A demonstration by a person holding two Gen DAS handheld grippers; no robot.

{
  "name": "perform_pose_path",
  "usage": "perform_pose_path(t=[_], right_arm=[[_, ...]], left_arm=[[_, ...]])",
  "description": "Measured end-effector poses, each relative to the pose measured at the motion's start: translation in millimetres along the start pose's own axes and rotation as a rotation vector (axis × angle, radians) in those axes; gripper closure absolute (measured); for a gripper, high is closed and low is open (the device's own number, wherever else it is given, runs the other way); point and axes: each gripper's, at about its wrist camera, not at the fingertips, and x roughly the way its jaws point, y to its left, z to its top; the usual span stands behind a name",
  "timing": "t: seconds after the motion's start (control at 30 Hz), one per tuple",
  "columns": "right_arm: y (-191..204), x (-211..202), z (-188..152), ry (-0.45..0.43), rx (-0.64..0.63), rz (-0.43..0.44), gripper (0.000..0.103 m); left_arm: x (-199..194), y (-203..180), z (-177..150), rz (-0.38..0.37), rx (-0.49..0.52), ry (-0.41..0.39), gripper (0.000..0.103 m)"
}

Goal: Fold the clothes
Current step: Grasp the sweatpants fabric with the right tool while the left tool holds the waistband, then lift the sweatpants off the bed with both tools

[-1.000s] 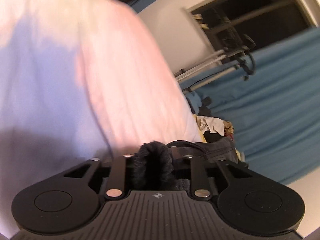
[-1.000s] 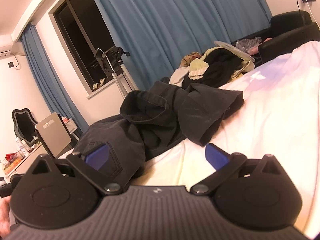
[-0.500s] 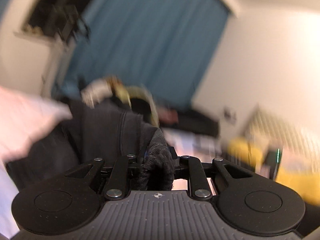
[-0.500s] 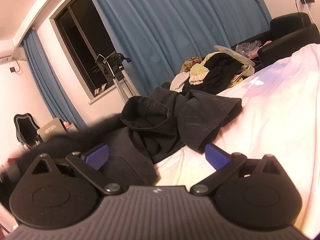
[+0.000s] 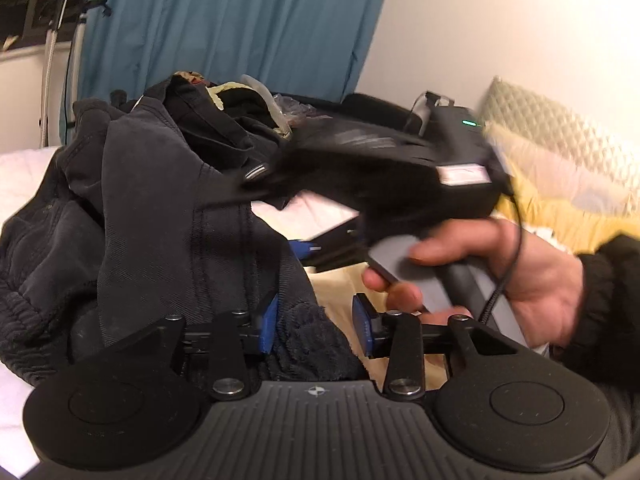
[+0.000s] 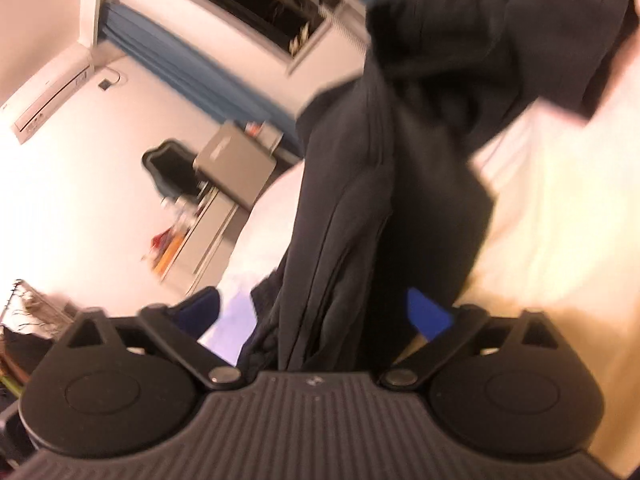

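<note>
A dark garment (image 5: 152,208) lies bunched on the white bed sheet (image 5: 24,176). My left gripper (image 5: 316,324) is at its near edge and its jaws are opening. A fuzzy dark cuff (image 5: 312,344) still sits between the blue pads (image 5: 269,320), loose on the right side. To the right, a person's hand (image 5: 520,272) holds the other gripper, which is blurred. In the right wrist view the same garment (image 6: 380,200) hangs down between the fingers of my right gripper (image 6: 316,312). Those jaws are closing, with a gap still showing at the left pad (image 6: 202,308).
A pile of mixed clothes (image 5: 224,108) lies behind the garment, in front of a blue curtain (image 5: 240,20). A yellow quilted pillow (image 5: 560,168) is at the right and a tripod (image 5: 52,40) at the far left. A grey desk (image 6: 236,164) stands beyond the bed's edge.
The left view swung from the white sheet to the dark garment and the other hand, and its jaws spread off the fuzzy cloth. The right view rolled; the garment now lies between its narrowing jaws.
</note>
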Motion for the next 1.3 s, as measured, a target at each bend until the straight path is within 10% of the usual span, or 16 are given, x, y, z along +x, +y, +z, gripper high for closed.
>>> perform_pose_path(t=[0.13,0.3,0.73,1.17,1.3], right_arm=[[-18,2,-2,0.012,0.082,-0.055,0.078],[-21,-19,-3,-0.060,0.137,-0.101,0.092],[-54,-28,-11,-0.141,0.270,-0.261,0.094],[-46,-34,-20,-0.170,0.249,-0.155,0.087],[-38,-39,-23,-0.169,0.212,-0.122,0.064]], left_arm=[[-11,-2,0,-0.007,-0.025,0.028,0.022],[-43,7,3,-0.016,-0.102,-0.018,0.013],[-71,206,-9,0.406,-0.981,-0.249,0.012],[-14,255,-32,0.389,-1.062,-0.184,0.020],[-30,246,-37,0.405,-1.125,-0.224,0.028]])
